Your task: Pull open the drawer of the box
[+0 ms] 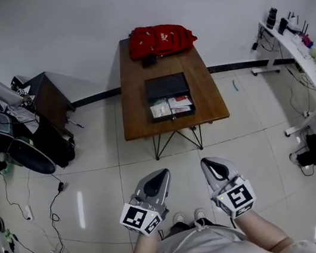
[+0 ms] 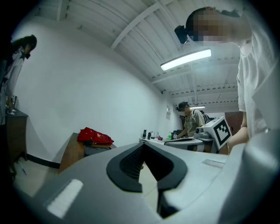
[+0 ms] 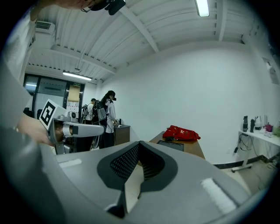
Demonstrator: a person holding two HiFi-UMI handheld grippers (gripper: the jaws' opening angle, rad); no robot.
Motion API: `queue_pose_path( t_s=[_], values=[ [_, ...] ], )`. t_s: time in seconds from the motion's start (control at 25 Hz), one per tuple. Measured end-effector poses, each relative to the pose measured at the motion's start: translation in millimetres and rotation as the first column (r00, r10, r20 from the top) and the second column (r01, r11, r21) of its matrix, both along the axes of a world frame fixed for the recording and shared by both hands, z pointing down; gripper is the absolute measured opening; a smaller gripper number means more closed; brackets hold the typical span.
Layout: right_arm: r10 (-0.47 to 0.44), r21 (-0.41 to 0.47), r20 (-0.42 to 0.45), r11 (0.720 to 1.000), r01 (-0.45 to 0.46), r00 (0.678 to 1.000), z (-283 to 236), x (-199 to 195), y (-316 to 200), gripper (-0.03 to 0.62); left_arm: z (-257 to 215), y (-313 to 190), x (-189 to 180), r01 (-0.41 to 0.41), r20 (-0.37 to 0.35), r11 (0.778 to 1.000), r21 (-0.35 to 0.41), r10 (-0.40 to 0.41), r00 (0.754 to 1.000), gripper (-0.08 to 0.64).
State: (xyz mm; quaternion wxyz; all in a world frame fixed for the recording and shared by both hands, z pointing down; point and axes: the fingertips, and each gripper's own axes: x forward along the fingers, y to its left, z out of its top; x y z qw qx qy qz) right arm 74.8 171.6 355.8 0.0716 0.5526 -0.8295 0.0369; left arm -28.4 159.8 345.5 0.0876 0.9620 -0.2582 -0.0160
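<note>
A black box (image 1: 166, 86) lies on the brown table (image 1: 139, 120), far in front of me. Its drawer (image 1: 171, 107) stands pulled out toward me, showing white and red items inside. A red backpack (image 1: 159, 39) rests at the table's far end. My left gripper (image 1: 161, 173) and right gripper (image 1: 206, 161) hover side by side over the floor close to my body, well short of the table. Both are shut with nothing between the jaws. The left gripper view shows the backpack (image 2: 94, 136) and the box (image 2: 98, 150) off to the left; the right gripper view shows the box (image 3: 170, 145) ahead.
A dark cabinet (image 1: 50, 99) and a chair draped with clothes (image 1: 21, 141) stand at the left. Cables (image 1: 55, 232) trail over the tiled floor. A white desk (image 1: 304, 61) with clutter runs along the right. Other people stand by the cabinet (image 3: 109, 118) and the desk (image 2: 190, 120).
</note>
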Motion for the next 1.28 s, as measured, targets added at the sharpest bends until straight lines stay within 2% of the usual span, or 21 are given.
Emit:
queue_pose_path(
  t_s=[0.24, 0.8, 1.28],
  values=[
    [0.007, 0.004, 0.005, 1.0, -0.007, 1.0, -1.0, 13.4, 1.4, 0.006, -8.0, -1.5, 6.2, 0.017, -0.003, 1.0, 0.024, -0.017, 1.0, 0.006],
    [-0.005, 0.041, -0.006, 0.999, 0.005, 1.0, -15.9, 11.5, -14.0, 0.006, -20.0, -14.0, 2.6, 0.037, -0.027, 0.997, 0.061, -0.036, 0.999, 0.005],
    [-0.018, 0.033, -0.017, 0.999, 0.019, 1.0, -11.9, 4.4, -23.0, 0.006, -18.6, -22.8, 5.2, 0.01, -0.031, 0.998, 0.056, -0.008, 0.999, 0.006]
  ],
)
